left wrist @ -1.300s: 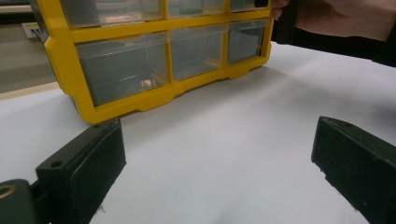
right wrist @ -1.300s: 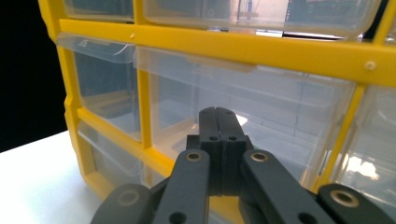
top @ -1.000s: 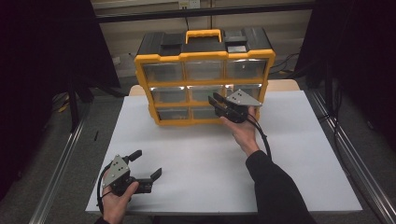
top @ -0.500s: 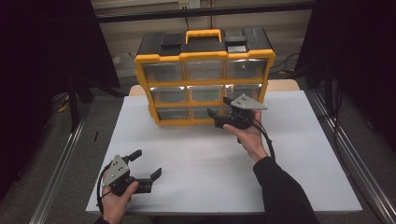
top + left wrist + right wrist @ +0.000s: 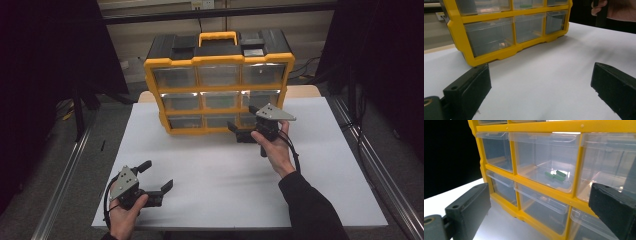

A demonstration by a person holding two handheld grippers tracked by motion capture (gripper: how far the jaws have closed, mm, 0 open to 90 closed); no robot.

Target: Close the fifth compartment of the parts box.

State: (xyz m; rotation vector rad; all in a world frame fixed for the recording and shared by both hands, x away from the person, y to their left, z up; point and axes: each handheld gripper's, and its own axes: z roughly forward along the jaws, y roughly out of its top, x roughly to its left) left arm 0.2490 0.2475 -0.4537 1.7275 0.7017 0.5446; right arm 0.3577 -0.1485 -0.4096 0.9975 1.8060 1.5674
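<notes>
Drawer cabinet (image 5: 220, 85), yellow-framed, upright at far edge of white table (image 5: 320, 200). Right gripper (image 5: 243, 134) just before bottom-right drawers, jaws just opened wide, nothing between, likely freshly let go. Left gripper (image 5: 156, 178) parked near front edge, spread, empty, kept clear.

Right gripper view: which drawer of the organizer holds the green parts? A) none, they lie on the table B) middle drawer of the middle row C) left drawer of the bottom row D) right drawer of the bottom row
B: the green parts lie on the floor of the clear middle drawer of the yellow organizer, with drawers on both sides and a row below.
</notes>
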